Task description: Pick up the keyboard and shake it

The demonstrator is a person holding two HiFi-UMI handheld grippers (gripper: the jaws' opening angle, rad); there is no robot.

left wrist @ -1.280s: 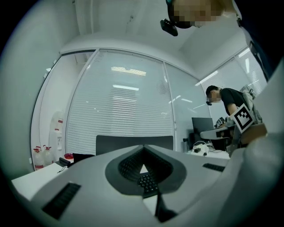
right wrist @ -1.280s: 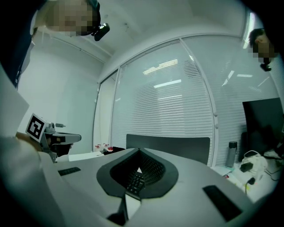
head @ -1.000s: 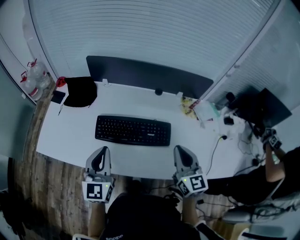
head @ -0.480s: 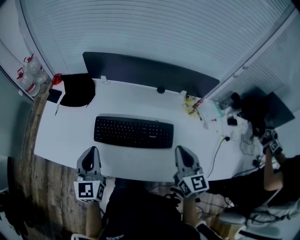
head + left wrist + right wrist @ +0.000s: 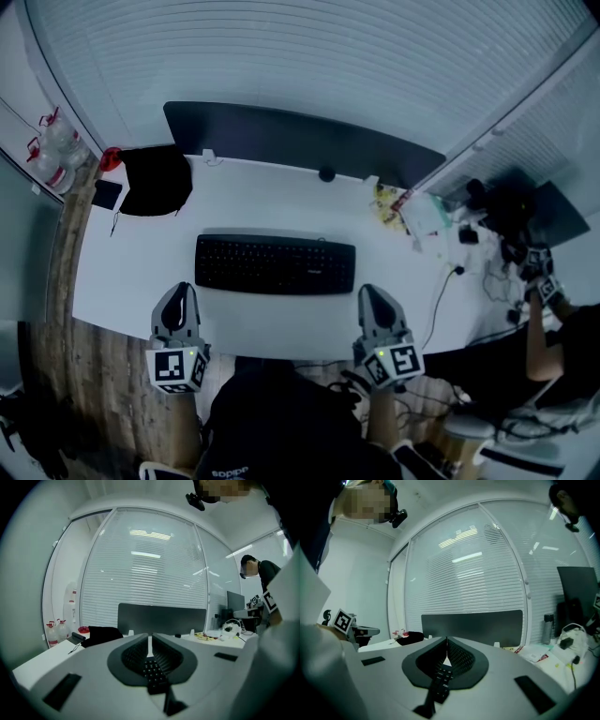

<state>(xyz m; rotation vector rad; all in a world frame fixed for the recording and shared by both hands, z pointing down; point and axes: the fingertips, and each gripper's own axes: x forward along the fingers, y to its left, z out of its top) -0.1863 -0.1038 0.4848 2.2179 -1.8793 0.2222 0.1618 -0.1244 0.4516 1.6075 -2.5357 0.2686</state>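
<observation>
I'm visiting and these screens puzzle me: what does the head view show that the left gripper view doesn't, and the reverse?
Only the head view shows the whole keyboard lying flat on the white desk, with the left gripper and right gripper both apart from it, and the wooden floor. Only the left gripper view shows that gripper's jaws up close, shut together. Both show the keyboard, the dark panel behind it and the black bag.
</observation>
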